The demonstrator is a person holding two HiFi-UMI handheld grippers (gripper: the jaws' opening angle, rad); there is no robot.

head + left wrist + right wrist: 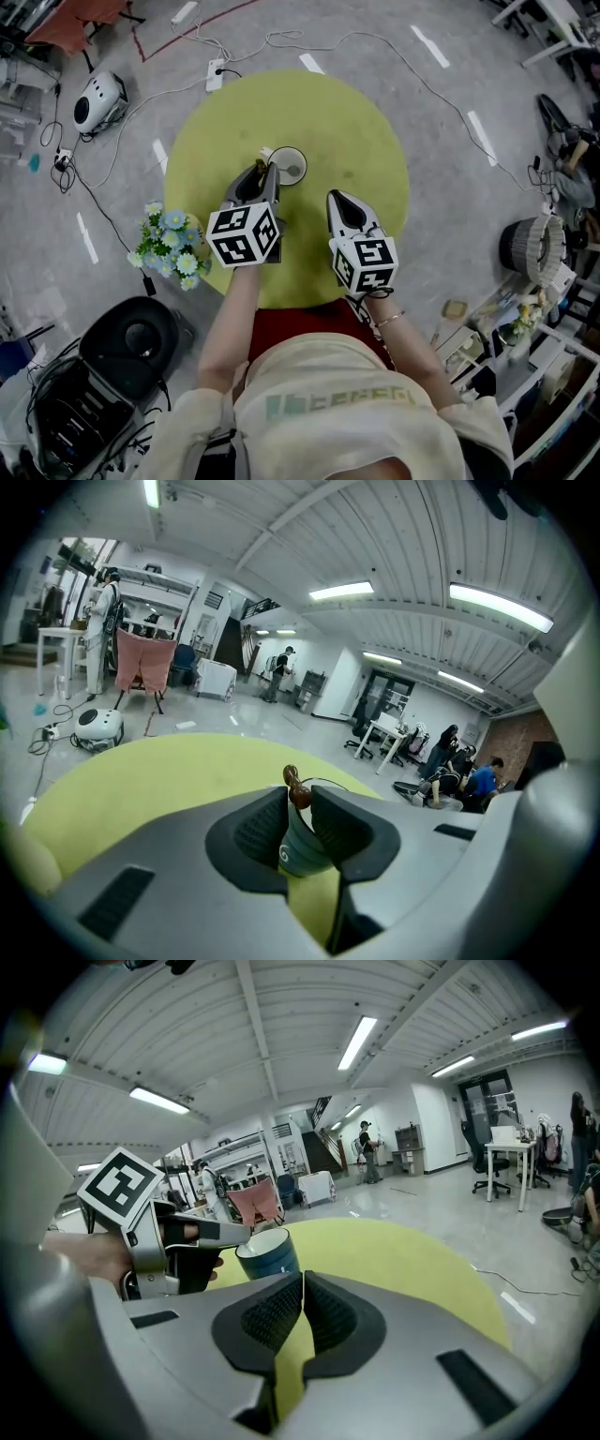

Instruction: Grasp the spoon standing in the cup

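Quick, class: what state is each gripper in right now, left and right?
Left gripper: closed on the spoon.
Right gripper: closed, holding nothing.

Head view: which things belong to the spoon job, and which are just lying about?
Job: spoon, cup, left claw, yellow table.
Lying about: flower bunch, white machine, black case, power strip.

Right gripper (302,1281) sits closed, empty; left gripper (239,1232) seemingly touches the cup (270,1256).
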